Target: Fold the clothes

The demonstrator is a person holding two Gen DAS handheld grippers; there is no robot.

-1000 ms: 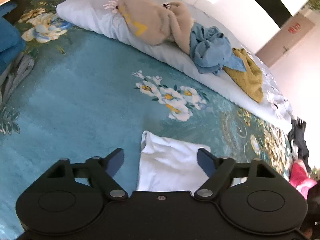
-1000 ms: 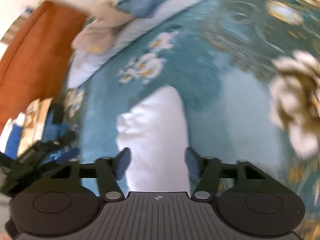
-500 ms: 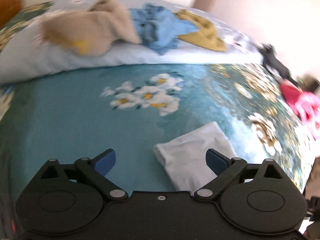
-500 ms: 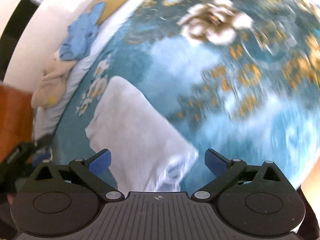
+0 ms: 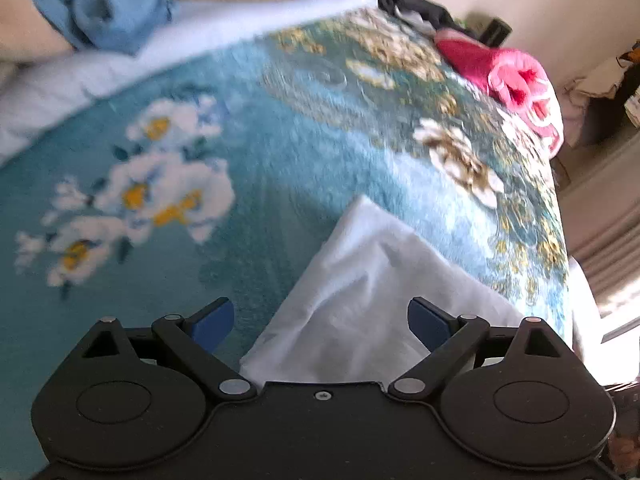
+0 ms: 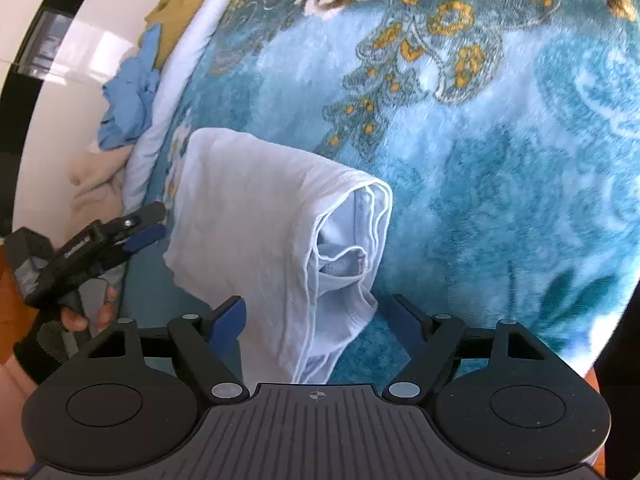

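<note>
a folded white garment (image 6: 256, 216) is lying on the teal floral bed (image 6: 500, 184), while the left gripper (image 5: 320, 318) and right gripper (image 6: 316, 316) are hovering over it, jaws spread wide, gripping nothing.

I see the shirt (image 6: 256, 216) as thin, smooth white cloth; blanket (image 6: 500, 184) is plush, fuzzy fleece; my right gripper (image 6: 316, 316) looks matt black plastic.
</note>
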